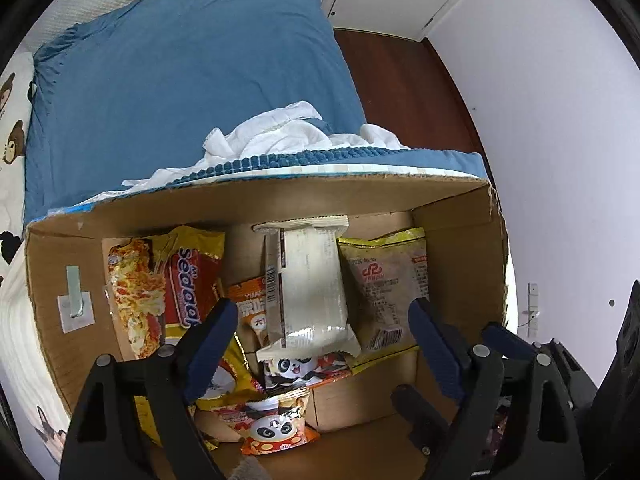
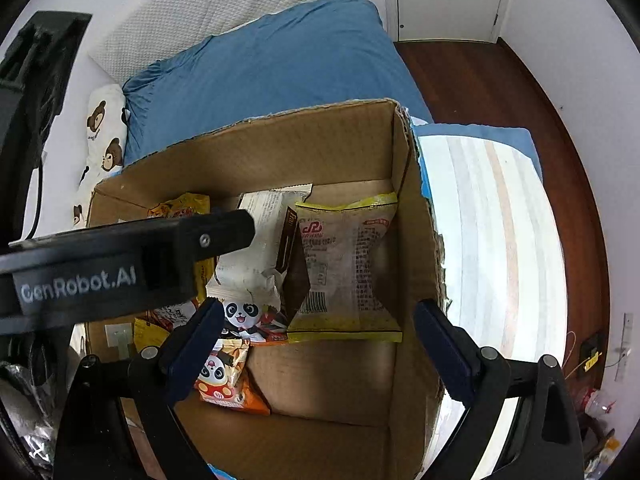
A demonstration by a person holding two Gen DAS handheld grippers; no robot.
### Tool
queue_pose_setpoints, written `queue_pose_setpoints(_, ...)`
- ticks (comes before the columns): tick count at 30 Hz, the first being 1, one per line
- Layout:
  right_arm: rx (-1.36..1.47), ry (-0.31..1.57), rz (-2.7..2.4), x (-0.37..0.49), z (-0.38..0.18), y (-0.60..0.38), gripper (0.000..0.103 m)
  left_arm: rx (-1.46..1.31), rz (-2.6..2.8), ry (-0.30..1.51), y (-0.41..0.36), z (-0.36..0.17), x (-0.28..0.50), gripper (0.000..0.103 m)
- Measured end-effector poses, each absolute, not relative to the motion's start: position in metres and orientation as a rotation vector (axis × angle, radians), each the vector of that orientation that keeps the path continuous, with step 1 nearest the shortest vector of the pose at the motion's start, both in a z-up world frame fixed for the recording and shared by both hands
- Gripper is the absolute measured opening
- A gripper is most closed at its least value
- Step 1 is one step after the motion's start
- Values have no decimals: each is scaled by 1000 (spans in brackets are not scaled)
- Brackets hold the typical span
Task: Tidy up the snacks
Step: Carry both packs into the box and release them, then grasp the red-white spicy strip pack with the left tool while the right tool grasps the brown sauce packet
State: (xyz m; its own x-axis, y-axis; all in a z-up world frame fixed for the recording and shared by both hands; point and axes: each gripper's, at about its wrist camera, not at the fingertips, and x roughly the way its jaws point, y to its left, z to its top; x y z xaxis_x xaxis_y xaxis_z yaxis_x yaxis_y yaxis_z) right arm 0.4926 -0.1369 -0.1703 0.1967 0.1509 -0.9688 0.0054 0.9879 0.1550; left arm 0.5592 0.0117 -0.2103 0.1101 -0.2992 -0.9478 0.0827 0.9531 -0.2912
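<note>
We are holding both grippers over the open cardboard box, pointing steeply down into it. The left gripper is standing with its blue-padded fingers wide apart and nothing between them; the white wrapped biscuit pack is lying below the gap, resting on the other snacks, not gripped. The right gripper is likewise spread wide and empty, hanging above the yellow-edged grey snack bag, which is lying flat against the box's right-hand wall.

Box contents we are noting: a red and yellow Sedaap noodle packet leaning at the left wall, two orange panda snack packs near the front, an orange pack partly buried under the biscuits. The box is sitting beside a bed with a blue blanket and crumpled white cloth.

Our reading: we are at the drop-off step, with two items deposited and both grippers free. The front right floor of the box is bare. Next move, as we judge it, is lifting both grippers clear of the box walls and going for further loose snacks; none are showing in either view, so we are needing to look elsewhere first.
</note>
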Motion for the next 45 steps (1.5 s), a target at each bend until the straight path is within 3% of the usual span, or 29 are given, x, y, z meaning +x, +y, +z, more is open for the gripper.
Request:
queue_pose_setpoints(21, 118, 1187, 76, 395, -100, -117, 97, -116, -142, 1128, 75, -117, 430, 87)
queue_pose_setpoints(30, 177, 1159, 134, 331, -87, -105, 97, -106, -119, 1087, 94, -109, 360, 87)
queue_pose_setpoints(35, 218, 1242, 181, 284, -131, -98, 96, 24, -84, 1121, 111, -146, 298, 87)
queue_pose_setpoints(39, 247, 1345, 190, 260, -182, -98, 67, 173, -75, 1260, 123, -216, 258, 87)
queue_pose_setpoints(45, 315, 1436, 184, 238, -235, -96, 66, 227, -80, 1457, 145, -309, 228, 87)
